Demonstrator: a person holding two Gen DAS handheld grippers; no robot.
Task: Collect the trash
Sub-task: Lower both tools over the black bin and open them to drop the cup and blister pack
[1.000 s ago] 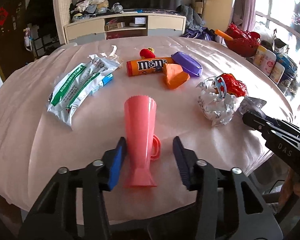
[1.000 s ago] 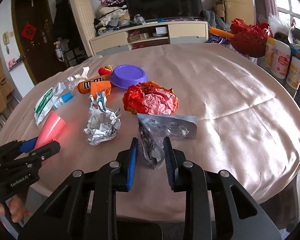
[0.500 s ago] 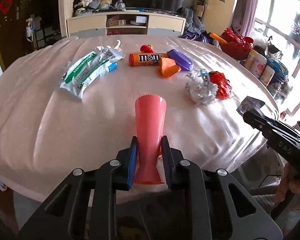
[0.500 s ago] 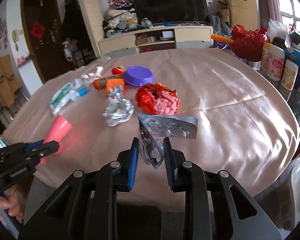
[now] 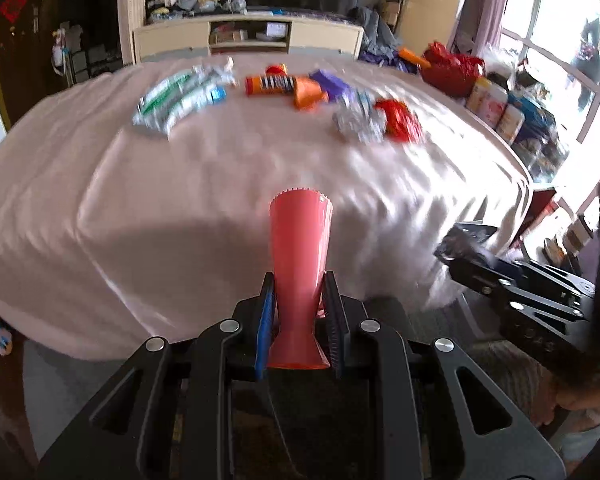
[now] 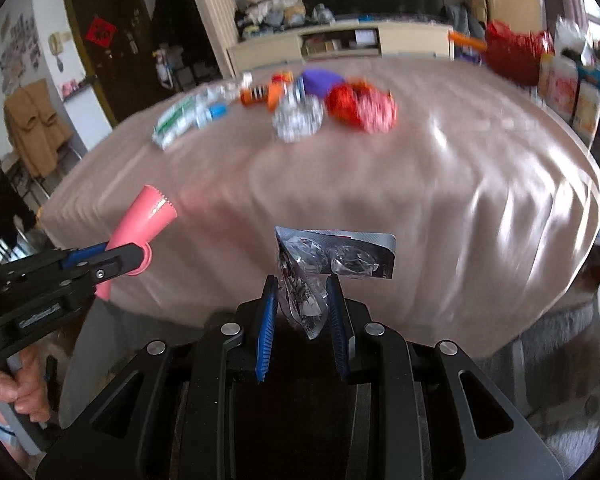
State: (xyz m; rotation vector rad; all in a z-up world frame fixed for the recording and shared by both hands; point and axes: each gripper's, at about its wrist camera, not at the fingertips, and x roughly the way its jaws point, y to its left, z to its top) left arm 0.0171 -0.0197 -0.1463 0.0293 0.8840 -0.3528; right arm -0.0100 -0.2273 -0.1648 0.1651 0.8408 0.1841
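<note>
My left gripper [image 5: 299, 316] is shut on a pink plastic cup [image 5: 300, 256], gripped near its flared base, held off the near edge of the table; the cup [image 6: 142, 232] also shows in the right wrist view. My right gripper [image 6: 303, 308] is shut on a crumpled silver blister pack [image 6: 332, 258], lifted clear of the tablecloth. On the far part of the table lie a foil ball [image 6: 298, 120], a red wrapper [image 6: 364, 106], a green-and-white packet [image 5: 172, 102], an orange candy tube [image 5: 270, 85], an orange piece [image 5: 308, 96] and a purple lid [image 6: 320, 80].
The round table carries a pink cloth [image 5: 180, 184] that hangs over its near edge. Bottles and boxes [image 5: 496, 108] crowd a side surface at the right by the window. A cream cabinet [image 5: 244, 38] stands behind. A hand [image 6: 12, 388] holds the left gripper's handle.
The left jaws closed on the pink cup and lifted it. Both grippers pulled back from the table, so the table's near edge and the floor now show below them.
</note>
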